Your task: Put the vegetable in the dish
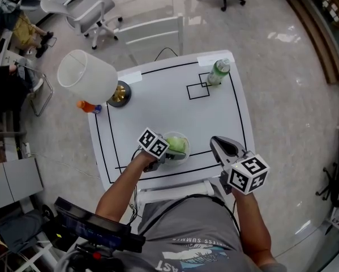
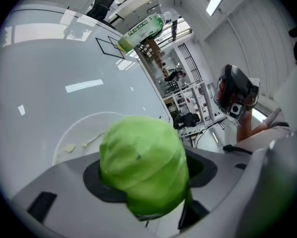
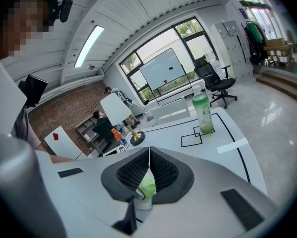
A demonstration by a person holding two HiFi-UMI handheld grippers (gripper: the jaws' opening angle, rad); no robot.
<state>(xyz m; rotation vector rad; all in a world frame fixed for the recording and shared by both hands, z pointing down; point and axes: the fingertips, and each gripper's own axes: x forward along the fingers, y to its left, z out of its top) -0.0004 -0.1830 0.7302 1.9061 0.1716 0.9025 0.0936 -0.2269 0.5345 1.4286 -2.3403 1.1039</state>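
A round green cabbage (image 2: 141,165) is pressed between the two pads of my left gripper (image 2: 148,175), which is shut on it. In the head view the cabbage (image 1: 178,145) is over the clear glass dish (image 1: 184,135) near the table's front edge, with the left gripper (image 1: 167,152) coming in from the dish's left. Below and beyond the cabbage, the dish (image 2: 81,133) holds a few pale scraps. I cannot tell whether the cabbage touches it. My right gripper (image 1: 215,143) is to the right of the dish, apart from it, with its jaws shut (image 3: 148,168) and nothing held.
A green-labelled bottle (image 1: 218,71) stands on a black square outline at the table's far right. A white-shaded lamp (image 1: 87,76) with a brass base (image 1: 120,94) stands at the far left corner, next to an orange bottle (image 1: 88,106). Office chairs (image 1: 87,10) stand beyond the table.
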